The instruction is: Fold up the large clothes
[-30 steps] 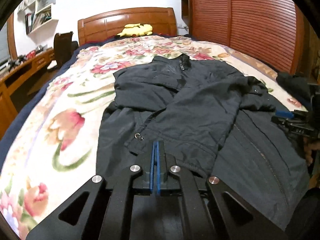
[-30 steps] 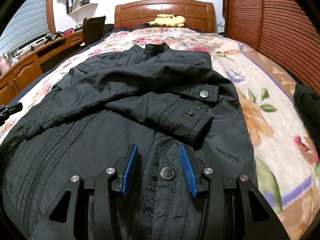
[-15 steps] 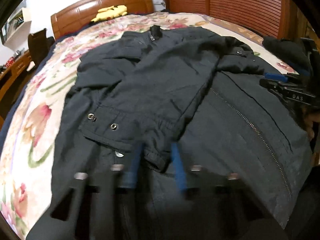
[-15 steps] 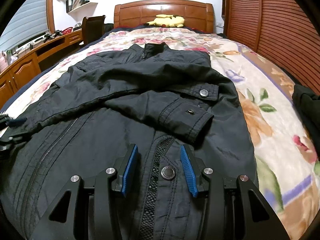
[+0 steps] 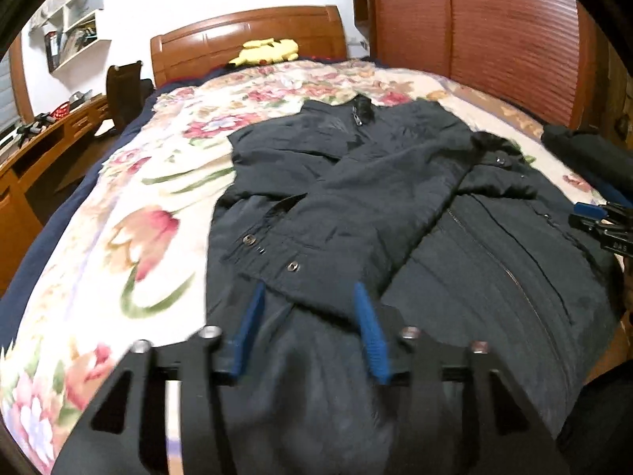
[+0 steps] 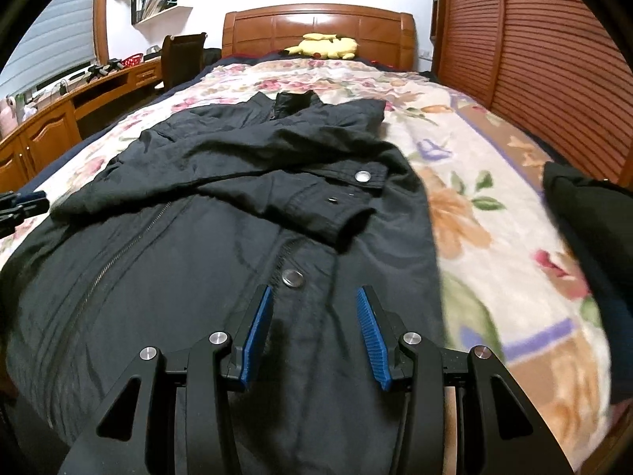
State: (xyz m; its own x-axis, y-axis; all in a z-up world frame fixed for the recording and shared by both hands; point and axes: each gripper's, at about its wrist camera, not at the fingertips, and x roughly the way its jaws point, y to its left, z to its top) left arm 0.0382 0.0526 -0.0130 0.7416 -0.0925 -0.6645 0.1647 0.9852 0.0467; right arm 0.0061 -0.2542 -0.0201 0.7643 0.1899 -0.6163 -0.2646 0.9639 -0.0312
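floral bedspread [image 6: 467, 213] carries our dark jacket [image 6: 205, 245], collar toward the headboard [image 6: 316, 31]. we hold the left gripper [image 5: 310, 328] and right gripper [image 6: 314, 332] spread apart over its hem, each empty.

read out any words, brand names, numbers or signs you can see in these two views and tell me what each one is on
"DAS": pale letters, blurred and cut off by the frame edge, so possibly part of a longer word, on the body of the right gripper seen from the left wrist view.
Black jacket: no readable text.
Books on the wall shelf: too small to read.
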